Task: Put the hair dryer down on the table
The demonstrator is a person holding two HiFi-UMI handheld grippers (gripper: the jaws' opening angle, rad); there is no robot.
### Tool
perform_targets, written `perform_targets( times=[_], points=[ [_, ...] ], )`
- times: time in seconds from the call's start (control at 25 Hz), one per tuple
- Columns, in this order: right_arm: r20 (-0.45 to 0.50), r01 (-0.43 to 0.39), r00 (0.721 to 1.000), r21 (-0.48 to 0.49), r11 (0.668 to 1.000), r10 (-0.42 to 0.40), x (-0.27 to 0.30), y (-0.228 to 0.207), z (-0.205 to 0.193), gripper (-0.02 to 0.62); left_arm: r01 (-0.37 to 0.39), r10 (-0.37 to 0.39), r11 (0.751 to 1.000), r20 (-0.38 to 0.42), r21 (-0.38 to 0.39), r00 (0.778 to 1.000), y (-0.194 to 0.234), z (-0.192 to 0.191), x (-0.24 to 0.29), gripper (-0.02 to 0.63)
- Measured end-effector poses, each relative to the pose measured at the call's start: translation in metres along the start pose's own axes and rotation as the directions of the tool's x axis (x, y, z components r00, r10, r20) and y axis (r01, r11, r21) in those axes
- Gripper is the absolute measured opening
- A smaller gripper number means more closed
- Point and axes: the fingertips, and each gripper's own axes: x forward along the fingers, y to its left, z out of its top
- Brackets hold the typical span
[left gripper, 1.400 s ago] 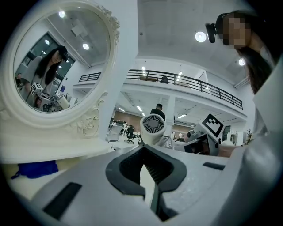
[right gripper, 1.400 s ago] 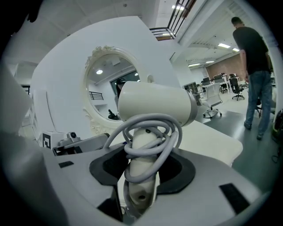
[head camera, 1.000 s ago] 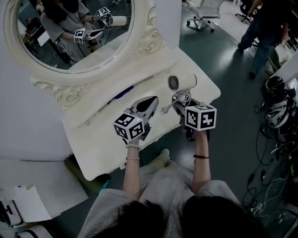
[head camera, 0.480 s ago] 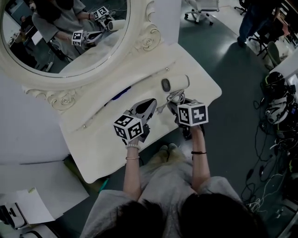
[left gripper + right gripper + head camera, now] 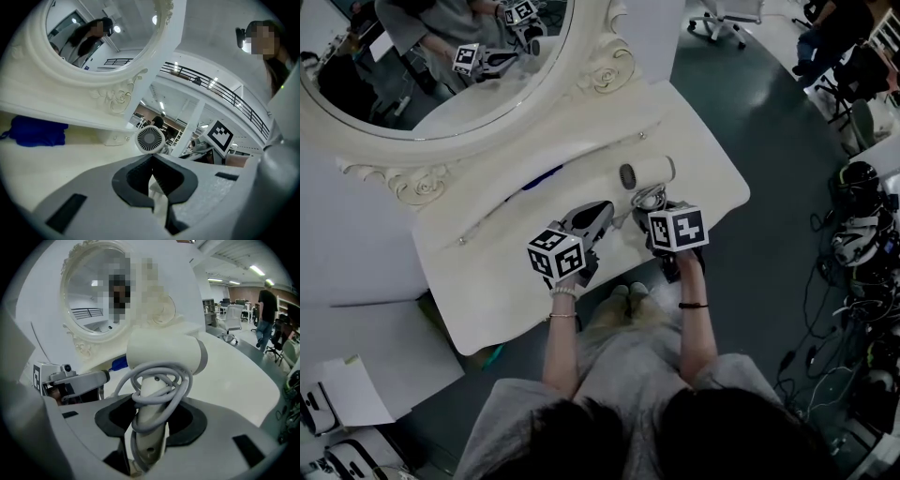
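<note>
Fingers first: my right gripper [image 5: 149, 425] is clenched on the handle of the hair dryer [image 5: 164, 355], with the grey cord [image 5: 157, 380] looped round that handle just above the grip. My left gripper [image 5: 151, 158], just left of the hair dryer, has its fingers pressed together at the tips, and I can make out nothing held in them. In the head view the desk [image 5: 487, 272] lies right under the hair dryer's barrel; touching or not, I can't tell. Beyond the hair dryer there's a blue thing [image 5: 35, 131], then the mirror [image 5: 600, 70]. My judgement: carried into place, not yet set down. Left to do: rest it on the desk, let go, pull back.
</note>
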Motion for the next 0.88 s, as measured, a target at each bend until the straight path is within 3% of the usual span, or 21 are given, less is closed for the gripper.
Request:
perform_targets(
  times=[0.52, 0.88],
  points=[
    [-0.178, -0.006, 0.984, -0.118, 0.993, -0.016, 0.030, -0.002, -0.014, 0.187, -0.067, 0.065, 0.995, -0.027, -0.076, 0.998, 0.018, -0.021, -0.002, 0.005],
    [-0.240, -0.007, 0.970, -0.174, 0.985, -0.035, 0.040, 0.000, -0.013, 0.189, -0.093, 0.090, 0.991, -0.029, -0.098, 0.995, 0.024, -0.024, -0.004, 0.005]
  ],
)
